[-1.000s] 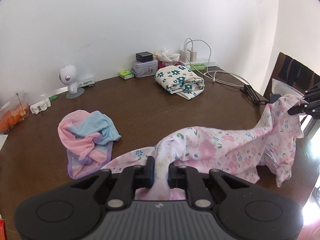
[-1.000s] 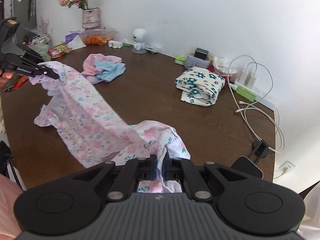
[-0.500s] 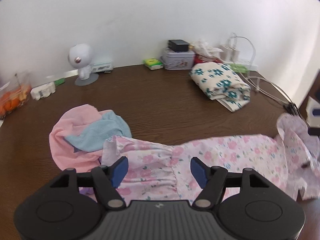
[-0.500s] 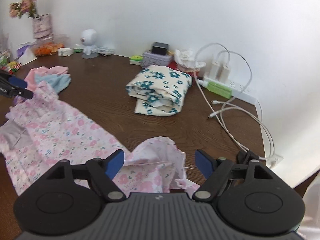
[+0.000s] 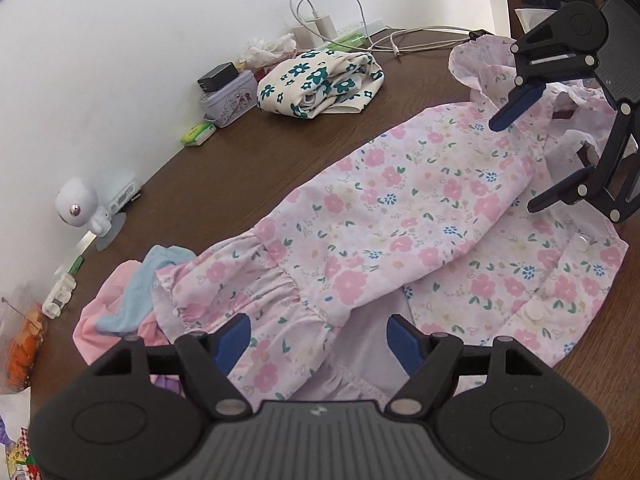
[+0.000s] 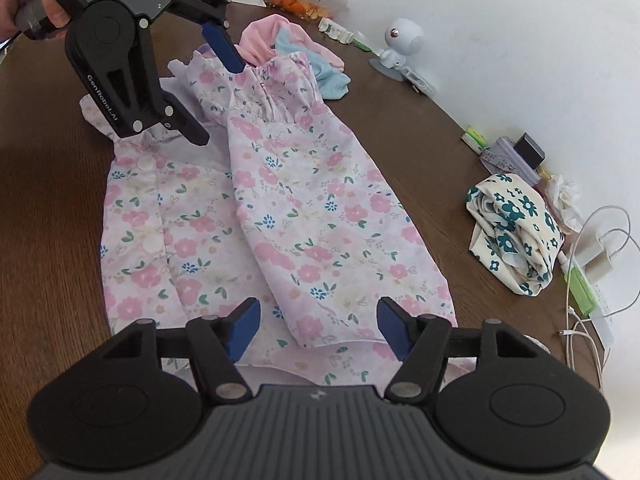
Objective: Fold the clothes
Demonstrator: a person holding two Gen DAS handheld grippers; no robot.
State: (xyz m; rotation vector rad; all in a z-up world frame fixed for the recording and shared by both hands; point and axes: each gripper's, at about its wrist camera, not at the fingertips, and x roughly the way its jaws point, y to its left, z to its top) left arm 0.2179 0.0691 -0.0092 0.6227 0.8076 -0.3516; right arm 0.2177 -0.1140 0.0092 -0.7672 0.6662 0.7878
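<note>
A pink floral garment lies spread on the brown table, with one long part folded over its middle. My left gripper hovers over the ruffled end, jaws opening. The cloth lies under and between the fingers, and the pads do not press it. The right wrist view shows this gripper at the far end. My right gripper is over the opposite end, jaws closing, pads apart from the fabric. It appears at the upper right in the left wrist view.
A folded white cloth with teal flowers sits near the wall. A crumpled pink and blue cloth touches the ruffled end. A small white camera figure, a tin box and chargers with cables line the wall.
Both grippers were shut on the floral garment and held it up; they have let go, opened and sunk. The garment now lies flat on the table.
</note>
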